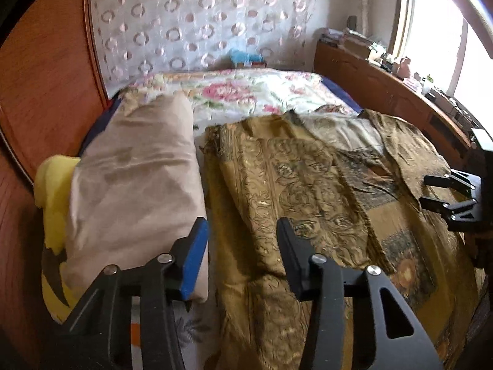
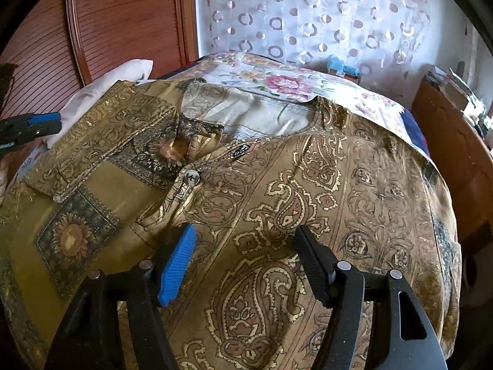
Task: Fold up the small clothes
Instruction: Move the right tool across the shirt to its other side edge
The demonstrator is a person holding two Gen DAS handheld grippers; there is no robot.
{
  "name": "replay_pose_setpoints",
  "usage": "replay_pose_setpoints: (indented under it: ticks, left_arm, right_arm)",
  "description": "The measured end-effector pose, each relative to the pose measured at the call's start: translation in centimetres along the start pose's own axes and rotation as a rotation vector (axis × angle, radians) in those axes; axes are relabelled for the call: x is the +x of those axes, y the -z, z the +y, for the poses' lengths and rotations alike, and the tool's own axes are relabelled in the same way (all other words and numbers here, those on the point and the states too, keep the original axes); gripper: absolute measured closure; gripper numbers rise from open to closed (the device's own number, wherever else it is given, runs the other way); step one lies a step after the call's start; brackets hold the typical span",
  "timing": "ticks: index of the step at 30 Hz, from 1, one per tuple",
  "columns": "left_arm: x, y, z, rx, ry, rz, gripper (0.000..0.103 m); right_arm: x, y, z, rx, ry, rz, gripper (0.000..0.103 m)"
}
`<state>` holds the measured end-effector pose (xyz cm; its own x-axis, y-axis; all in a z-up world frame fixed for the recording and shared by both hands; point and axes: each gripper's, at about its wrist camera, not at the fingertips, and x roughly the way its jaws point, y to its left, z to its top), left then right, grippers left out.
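You are in a home bedroom. A bed with a white floral quilt [image 1: 246, 92] fills the middle. Beside it lies a long beige pillow [image 1: 135, 191]; behind it hangs a sheer circle-patterned curtain [image 1: 197, 21]; a cluttered wooden shelf [image 1: 385, 80] borders it.

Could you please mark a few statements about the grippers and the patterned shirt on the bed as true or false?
1. The left hand-held gripper is open. True.
2. The right hand-held gripper is clamped on the shirt. False: its jaws stand apart, holding nothing.
3. The shirt is neatly folded into a small square. False: it lies spread out, collar open.
4. A beige pillow lies left of the shirt. True.
5. A button shows below the collar. True.
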<state>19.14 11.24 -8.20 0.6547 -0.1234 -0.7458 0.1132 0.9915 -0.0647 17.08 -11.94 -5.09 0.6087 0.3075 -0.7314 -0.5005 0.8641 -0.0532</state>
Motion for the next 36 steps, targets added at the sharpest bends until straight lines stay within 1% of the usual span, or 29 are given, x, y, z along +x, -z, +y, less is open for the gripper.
replay_pose_setpoints:
  ticks: [2,10,12,14,17,19,23,26,27,30,33,36]
  left_arm:
    - [0.8,-0.2,0.0,-0.005,0.009,0.018,0.059]
    - [3.1,-1.4,-0.2,0.000,-0.011,0.061,0.061]
    - [3.5,-1.6,-0.2,0.007,-0.025,0.066,0.070]
    - [3.5,-1.8,-0.2,0.010,-0.021,0.068,0.091]
    - [2.9,-1.9,-0.3,0.022,-0.024,0.050,0.098]
    - [2.0,-2.1,-0.2,0.031,-0.033,0.019,0.099]
    - [-0.6,-3.2,0.7,0.028,-0.076,-0.056,0.099]
    - [-1.9,-4.0,1.8,0.021,-0.100,-0.088,0.099]
    - [-2.1,-4.2,2.2,0.014,-0.105,-0.094,0.099]
    - [-2.2,-4.4,3.4,0.008,-0.154,-0.097,0.100]
    - [-1.6,-4.1,3.9,0.003,-0.153,-0.079,0.099]
    - [-1.9,-3.4,3.8,0.000,-0.165,-0.093,0.099]
  right_arm:
    - [0.0,0.0,-0.1,0.002,-0.001,0.001,0.033]
    - [0.1,-0.2,-0.2,0.004,0.004,0.001,0.031]
    - [0.2,-0.4,-0.5,0.006,0.003,0.002,0.031]
    - [0.2,-0.4,-0.4,0.006,0.002,0.002,0.031]
    - [0.1,-0.4,-0.4,0.006,0.002,0.002,0.031]
    - [0.1,-0.4,-0.4,0.008,0.003,0.001,0.031]
    - [0.0,-0.3,-0.4,0.008,0.004,0.000,0.030]
    - [0.0,-0.4,-0.4,0.008,0.005,-0.001,0.030]
    - [0.0,-0.3,-0.4,0.008,0.005,0.000,0.030]
    - [0.2,-0.6,-0.6,0.011,0.005,0.000,0.030]
    - [0.2,-0.5,-0.6,0.011,0.006,0.000,0.030]
    - [0.2,-0.5,-0.6,0.013,0.007,-0.001,0.029]
